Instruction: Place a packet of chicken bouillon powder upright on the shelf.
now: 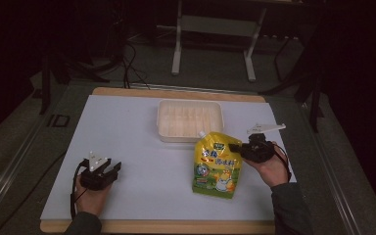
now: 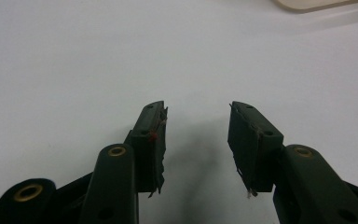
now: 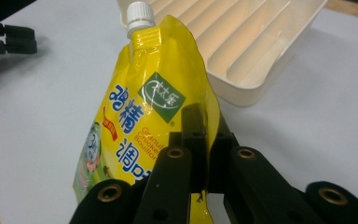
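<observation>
A yellow spouted pouch with a white cap and blue lettering stands tilted on the white sheet, just in front of the tray. My right gripper is shut on the pouch's right edge. The right gripper view has the pouch pinched between the two black jaws of the right gripper, cap pointing up. My left gripper rests low at the front left of the sheet. In its own view the left gripper stands open with only bare white surface between its fingers.
A cream ribbed tray lies at the back middle of the white sheet, which covers a wooden board. A metal stand and cables are on the floor beyond the table. The tray's corner is close behind the pouch.
</observation>
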The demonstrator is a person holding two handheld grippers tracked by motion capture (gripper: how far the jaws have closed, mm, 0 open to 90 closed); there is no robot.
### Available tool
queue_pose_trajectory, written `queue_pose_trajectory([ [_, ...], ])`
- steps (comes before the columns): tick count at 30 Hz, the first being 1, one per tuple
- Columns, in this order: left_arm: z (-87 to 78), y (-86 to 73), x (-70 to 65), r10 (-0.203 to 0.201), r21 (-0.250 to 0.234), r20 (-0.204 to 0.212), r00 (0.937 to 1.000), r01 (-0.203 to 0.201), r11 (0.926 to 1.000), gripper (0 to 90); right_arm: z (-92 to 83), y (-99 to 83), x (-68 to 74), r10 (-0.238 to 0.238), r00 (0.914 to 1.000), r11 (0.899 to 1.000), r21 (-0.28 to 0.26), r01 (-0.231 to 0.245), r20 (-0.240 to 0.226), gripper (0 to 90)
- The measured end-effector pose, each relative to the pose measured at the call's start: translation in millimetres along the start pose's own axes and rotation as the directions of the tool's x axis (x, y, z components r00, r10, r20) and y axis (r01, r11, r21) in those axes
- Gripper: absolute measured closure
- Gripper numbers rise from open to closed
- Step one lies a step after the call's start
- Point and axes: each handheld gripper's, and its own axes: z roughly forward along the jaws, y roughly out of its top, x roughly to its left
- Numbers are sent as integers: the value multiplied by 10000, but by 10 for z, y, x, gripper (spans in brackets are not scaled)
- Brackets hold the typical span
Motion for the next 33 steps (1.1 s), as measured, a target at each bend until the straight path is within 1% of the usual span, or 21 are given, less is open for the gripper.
queue_pose_trajectory([
  [9,-2,1,2,24,9,-6,10000,-24,10000,562,-150,49,-31,69,9997,9986,-524,-57,241,900],
  [13,-2,1,1,25,-1,-13,10000,-25,10000,562,-233,57,-37,28,9993,9969,-786,2,378,900],
  [17,-1,1,-1,16,-7,-20,10000,-16,10000,562,-319,53,-43,105,9986,9948,-1016,-53,509,900],
  [21,0,1,-2,4,-10,-23,10000,-4,10000,562,-396,50,-54,31,9974,9935,-1136,51,719,900],
  [24,1,1,-3,5,-5,-31,10000,-5,10000,562,-449,48,-50,-15,9969,9926,-1212,111,787,900],
  [26,0,1,-4,12,-11,-37,10000,-12,10000,562,-460,36,-41,-135,9982,9943,-1050,196,581,899],
  [29,0,0,-6,7,-17,-47,10000,-7,10000,562,-478,5,-25,-335,9981,9947,-951,382,508,894],
  [33,3,0,-8,-1,-30,-50,10000,1,10000,562,-499,-36,-42,-348,9992,9958,-835,363,189,882],
])
